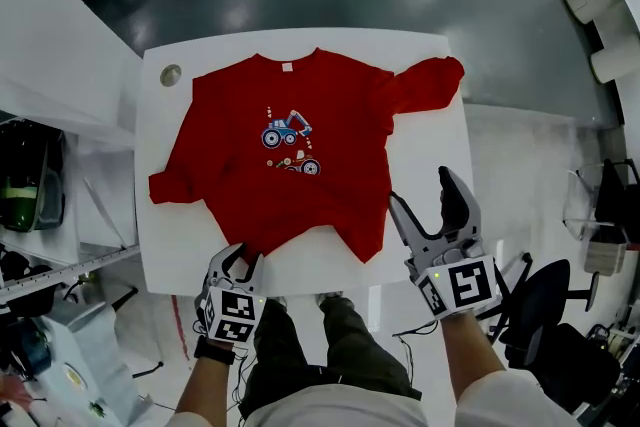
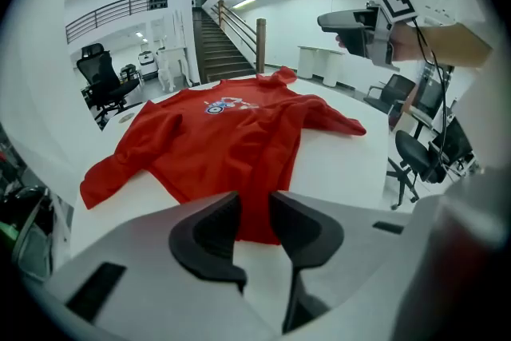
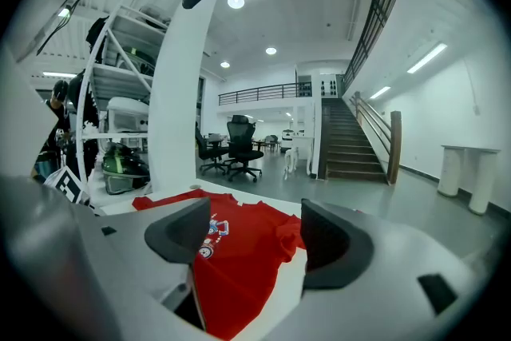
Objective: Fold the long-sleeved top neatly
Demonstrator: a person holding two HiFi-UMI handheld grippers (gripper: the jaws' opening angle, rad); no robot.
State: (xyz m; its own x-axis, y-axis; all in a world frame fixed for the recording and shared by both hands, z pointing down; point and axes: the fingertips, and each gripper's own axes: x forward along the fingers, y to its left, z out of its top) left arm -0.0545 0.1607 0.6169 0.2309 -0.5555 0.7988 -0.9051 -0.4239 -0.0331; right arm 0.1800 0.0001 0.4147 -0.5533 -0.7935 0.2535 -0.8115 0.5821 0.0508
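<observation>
Beside top (image 1: 230, 165), round grey disc (image 1: 171, 75)

Grey claws (image 1: 238, 261) (image 1: 421, 188) (black-and-white marker cubes (image 1: 232, 315) (image 1: 463, 285))

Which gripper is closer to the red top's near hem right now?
Left. The left gripper is down at the hem, whose edge shows between its parted fingers. The right gripper hovers open and higher, off the right-hand side of the red top.
</observation>
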